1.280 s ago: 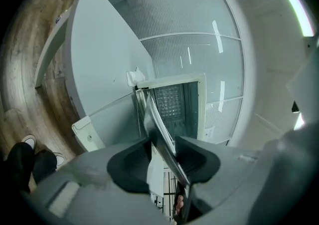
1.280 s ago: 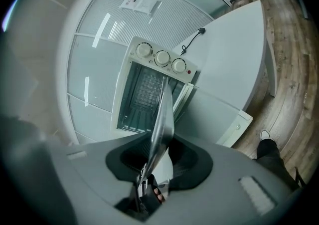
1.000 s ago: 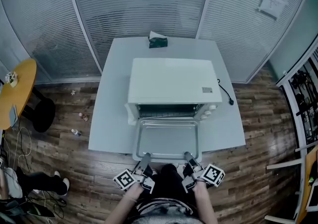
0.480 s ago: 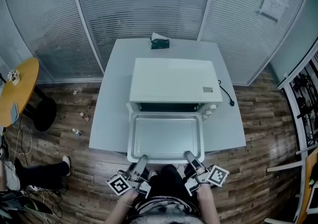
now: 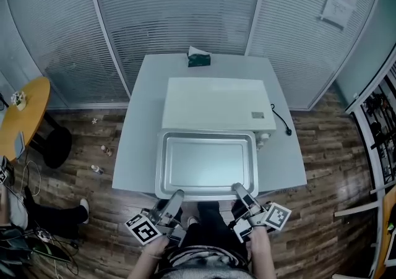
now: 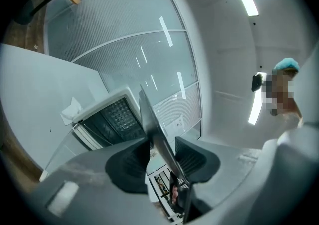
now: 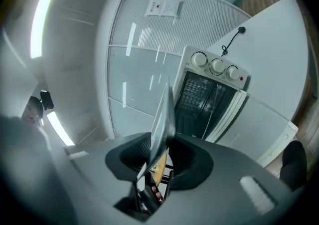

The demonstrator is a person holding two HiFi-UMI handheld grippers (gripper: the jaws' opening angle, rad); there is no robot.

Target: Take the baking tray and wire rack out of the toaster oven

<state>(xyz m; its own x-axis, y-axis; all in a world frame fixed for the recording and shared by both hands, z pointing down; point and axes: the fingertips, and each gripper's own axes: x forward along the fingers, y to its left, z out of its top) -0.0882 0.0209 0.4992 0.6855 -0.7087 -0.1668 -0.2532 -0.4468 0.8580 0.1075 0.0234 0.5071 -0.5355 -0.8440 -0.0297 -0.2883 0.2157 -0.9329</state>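
A shiny metal baking tray (image 5: 206, 161) hangs level in the air in front of the white toaster oven (image 5: 215, 103), clear of its mouth. My left gripper (image 5: 175, 199) is shut on the tray's near rim at the left, and my right gripper (image 5: 238, 192) is shut on the same rim at the right. In the left gripper view the tray's rim (image 6: 155, 130) runs edge-on between the dark pads, with the toaster oven's open mouth (image 6: 113, 118) behind. The right gripper view shows the rim (image 7: 163, 119) pinched the same way. The oven's dark inside (image 7: 199, 100) looks ribbed; a wire rack cannot be made out for sure.
The toaster oven stands on a white table (image 5: 139, 135), its door (image 7: 262, 117) folded down and three knobs (image 7: 216, 67) on its front. A green tissue box (image 5: 199, 59) sits at the table's far edge, a black cord (image 5: 280, 119) to the right. A round wooden table (image 5: 17, 117) stands left.
The tray has come out of the oven toward me and risen. It now hides the open door. Both grippers rose with it, still clamped on its near rim.
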